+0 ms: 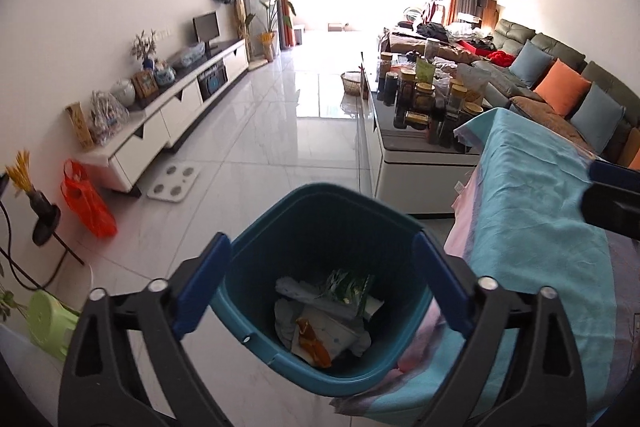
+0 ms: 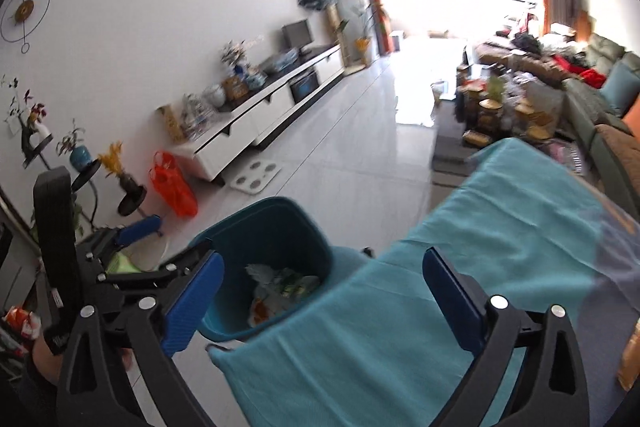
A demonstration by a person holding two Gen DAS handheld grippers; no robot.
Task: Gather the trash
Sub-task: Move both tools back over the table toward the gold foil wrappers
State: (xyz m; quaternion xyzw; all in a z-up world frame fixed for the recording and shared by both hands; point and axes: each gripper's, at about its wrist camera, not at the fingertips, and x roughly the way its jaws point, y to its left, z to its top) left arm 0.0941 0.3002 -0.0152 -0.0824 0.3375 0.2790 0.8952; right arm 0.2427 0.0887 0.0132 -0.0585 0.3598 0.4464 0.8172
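Observation:
A teal bin [image 1: 320,227] stands on the floor against the cloth-covered table [image 1: 540,207]. Crumpled wrappers and paper trash [image 1: 320,323] lie in its bottom. My left gripper [image 1: 320,243] hangs above the bin mouth, open, with nothing between its blue pads. My right gripper [image 2: 323,259] is also open and empty, over the table's teal cloth [image 2: 480,227] beside the bin [image 2: 272,227], whose trash [image 2: 280,287] shows inside. In the right wrist view the left gripper [image 2: 168,243] is at the left. One finger of the right gripper [image 1: 612,187] shows at the right edge of the left wrist view.
A low coffee table crowded with jars [image 1: 420,99] stands beyond the bin. A white TV cabinet [image 1: 180,107] runs along the left wall, with a red plastic bag [image 1: 86,203] and a white scale [image 1: 174,183] near it. A sofa [image 1: 560,75] lines the right side.

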